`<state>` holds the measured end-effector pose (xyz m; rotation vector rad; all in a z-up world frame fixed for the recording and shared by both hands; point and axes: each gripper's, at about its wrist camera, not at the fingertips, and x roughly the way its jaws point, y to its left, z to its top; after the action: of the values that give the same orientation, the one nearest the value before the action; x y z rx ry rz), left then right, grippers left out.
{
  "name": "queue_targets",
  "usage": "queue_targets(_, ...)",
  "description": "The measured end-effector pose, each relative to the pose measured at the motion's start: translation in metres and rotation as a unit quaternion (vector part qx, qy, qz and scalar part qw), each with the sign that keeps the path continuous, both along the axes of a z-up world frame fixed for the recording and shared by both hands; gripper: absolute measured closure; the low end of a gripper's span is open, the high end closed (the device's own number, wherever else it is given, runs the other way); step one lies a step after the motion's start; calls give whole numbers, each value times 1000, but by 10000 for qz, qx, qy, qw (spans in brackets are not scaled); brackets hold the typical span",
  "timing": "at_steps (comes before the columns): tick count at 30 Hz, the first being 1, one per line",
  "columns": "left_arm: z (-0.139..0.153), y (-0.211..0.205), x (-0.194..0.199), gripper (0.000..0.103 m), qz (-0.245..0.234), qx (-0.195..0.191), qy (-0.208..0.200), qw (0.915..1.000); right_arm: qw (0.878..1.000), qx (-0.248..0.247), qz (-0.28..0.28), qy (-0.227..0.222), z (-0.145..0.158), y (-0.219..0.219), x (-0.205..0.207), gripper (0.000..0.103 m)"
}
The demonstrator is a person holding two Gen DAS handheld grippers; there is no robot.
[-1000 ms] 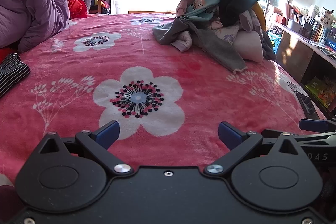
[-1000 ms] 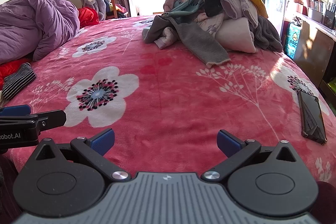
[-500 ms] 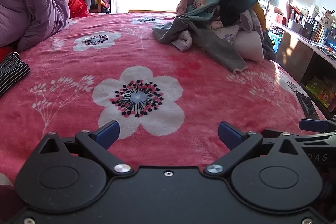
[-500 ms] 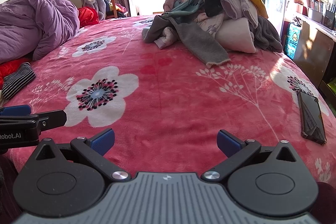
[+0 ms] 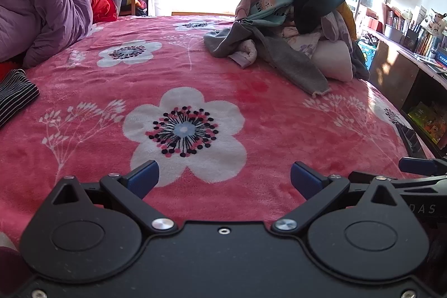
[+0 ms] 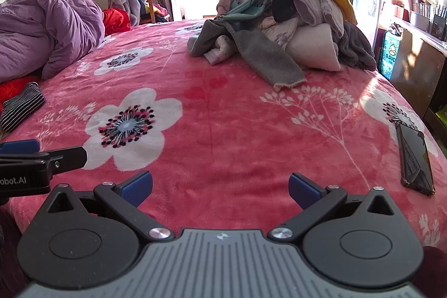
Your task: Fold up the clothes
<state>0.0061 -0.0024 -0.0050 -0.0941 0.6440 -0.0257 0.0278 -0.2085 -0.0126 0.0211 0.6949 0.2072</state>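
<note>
Clothes sit in one heap (image 5: pixel 290 18) at the far right of the pink flowered blanket (image 5: pixel 251 108), well beyond both my grippers. I cannot count its garments; they overlap. I make out a black piece on top, a teal printed one, a yellow one, and a grey garment (image 6: pixel 259 52) trailing toward me. One striped folded item (image 6: pixel 21 108) lies far left of the heap, cut off at the edge in the left view. One phone (image 6: pixel 415 158) rests nearer me than the heap, on its right. One purple duvet (image 5: pixel 39 7) bulks far left. My left gripper (image 5: pixel 222 179) is spread wide and empty; my right gripper (image 6: pixel 220 189) likewise, both low over the blanket.
</note>
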Motion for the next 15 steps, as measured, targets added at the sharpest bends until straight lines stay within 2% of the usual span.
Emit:
queue_targets(10,-7,-1,16,0,-32,128,131,9998,10000,5,37,17,-6,0,15,0)
queue_targets(15,1,-1,38,0,-81,27,117,9999,10000,61,8,-20,-4,-5,33,0)
